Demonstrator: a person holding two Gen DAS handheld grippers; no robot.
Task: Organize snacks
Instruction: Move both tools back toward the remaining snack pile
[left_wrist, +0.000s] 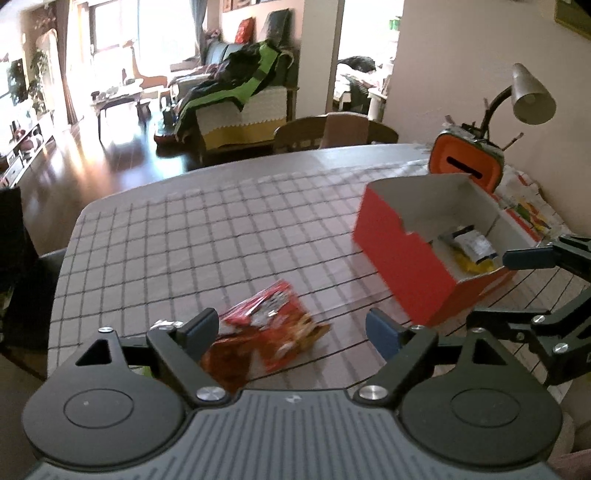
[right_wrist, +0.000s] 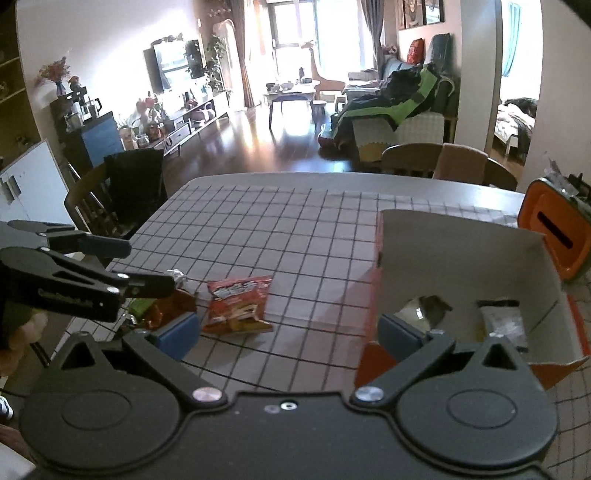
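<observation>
Nearest the lens in the left wrist view, the left gripper (left_wrist: 291, 326) hangs with its blue-padded jaws spread wide and nothing between them. Just beyond, at lower centre, the red snack packet (left_wrist: 275, 314) lies flat on the table, with a darker, crinkly packet (left_wrist: 221, 363) tucked under the left finger. The right gripper (right_wrist: 288, 328) is likewise released and empty, low in its own view, with the same red snack packet ahead of its left pad.

The red box (left_wrist: 402, 258) sits at right of the left view, open on top, white inside, and already holds a silver-and-yellow packet (left_wrist: 471, 247).

Risks, as I judge them: the two packets lie close together, touching or overlapping, so a closing grip may catch both or pinch only a corner and let the red one slip. The box looks light; a gripper brushing its wall could push it toward the orange container (left_wrist: 467, 164) and desk lamp (left_wrist: 530, 94) behind it. The two grippers are also near each other and may collide.

A grey tablecloth (left_wrist: 207, 236) with a dark grid covers the table. Behind are wooden chairs (left_wrist: 332, 131), then a bright living room with dark glossy floor, a sofa draped in black-and-green cloth, and a sunlit window at upper left.
</observation>
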